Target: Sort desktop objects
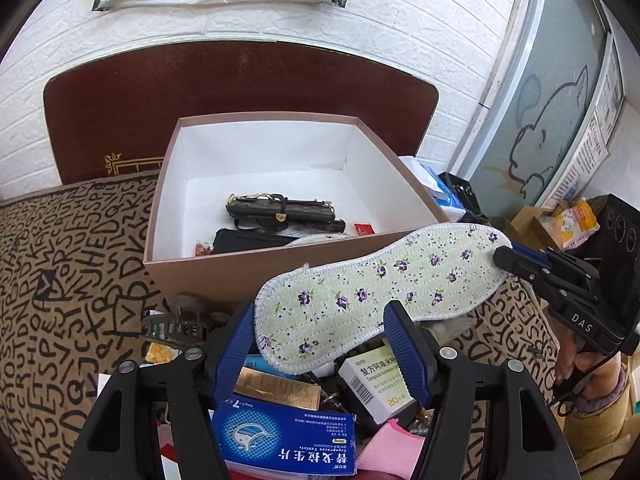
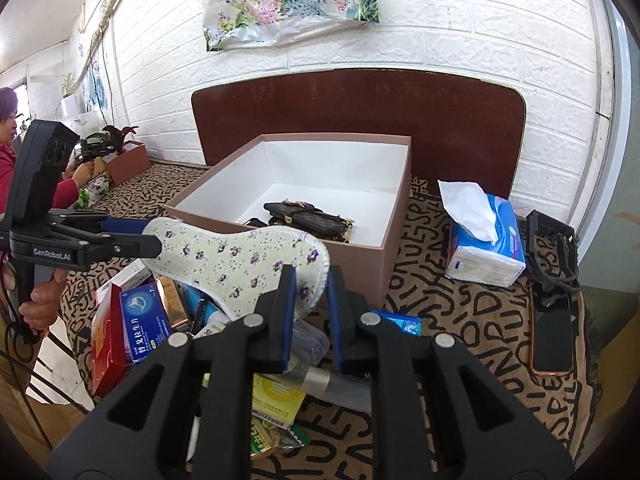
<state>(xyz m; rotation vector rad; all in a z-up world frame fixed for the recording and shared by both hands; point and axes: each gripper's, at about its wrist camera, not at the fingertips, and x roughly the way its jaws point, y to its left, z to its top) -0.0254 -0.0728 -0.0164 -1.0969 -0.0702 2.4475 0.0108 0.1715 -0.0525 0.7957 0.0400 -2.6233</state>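
Left gripper (image 1: 320,312) is clamped across the width of one end of the floral insole (image 1: 380,280), a pad on each edge; right gripper (image 2: 312,274) is pinched shut on the other end. The insole hangs flat between them, just in front of the pinkish cardboard box (image 1: 224,276), about level with its rim and above the clutter by its near wall. Likely step: carry it over that wall and drop it in beside the dark wallets (image 1: 280,210). Biggest risk: the near wall. If the insole goes forward too low, its far edge catches the rim and either shoves the light box back or peels the insole out of a grip. Next: two hands on one floppy thing. If they drift apart or twist unevenly, the edge-on left hold looks the weaker one and would slip first, dropping that end into the pile. Smaller: a low pass could knock the blue tablet box (image 1: 284,440) in front of the box. Least: uneven release leaves it draped over the rim.
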